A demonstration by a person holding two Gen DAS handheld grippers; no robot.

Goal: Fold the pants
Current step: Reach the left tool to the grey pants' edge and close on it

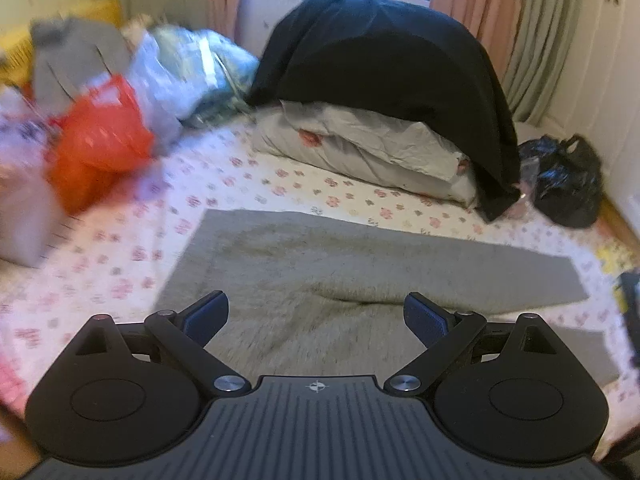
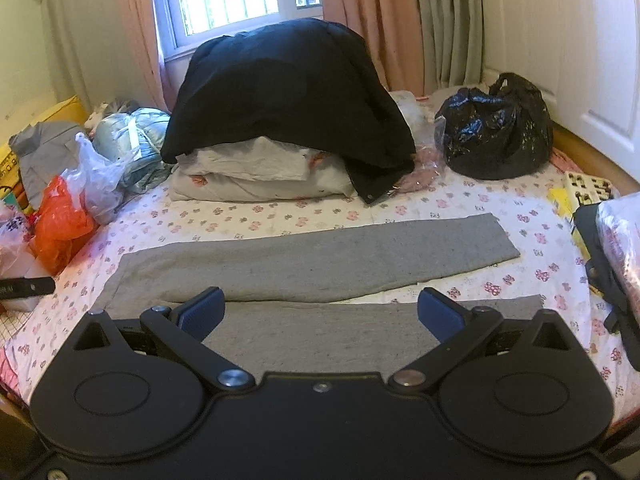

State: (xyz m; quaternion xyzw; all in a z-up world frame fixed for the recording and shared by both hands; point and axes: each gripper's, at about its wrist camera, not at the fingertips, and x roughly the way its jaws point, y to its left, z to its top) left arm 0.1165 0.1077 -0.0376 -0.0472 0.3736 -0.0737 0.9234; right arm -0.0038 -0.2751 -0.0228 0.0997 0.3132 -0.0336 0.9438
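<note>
Both hand-held grippers hang above the bed with their jaws spread wide and nothing between the blue pads. Seen from its own camera, the left gripper [image 1: 316,318] sits over the wide upper part of the grey pants [image 1: 320,276], which lie flat on the flowered bedsheet [image 1: 280,184] directly ahead of and beneath its fingers; a shallow crease in the cloth runs just beyond the gap between the pads, and one leg stretches away ahead and to the right of this gripper. This view is blurred, most of all at its left side. The right gripper [image 2: 320,312] likewise hovers apart from the cloth: the nearer leg of the grey pants [image 2: 312,264] passes right under its spread fingers, while the farther leg lies ahead of them, running from the left toward the right and ending well to the right of the gripper. Whether either set of fingertips touches the fabric cannot be told. Farther ahead of both grippers, a black garment [image 2: 288,96] is draped over stacked white bedding [image 2: 248,176]. To the right of that pile sits a black plastic bag [image 2: 496,128], and off to the left of the grippers lie an orange bag [image 2: 60,224] and clear plastic bags [image 2: 96,176].
</note>
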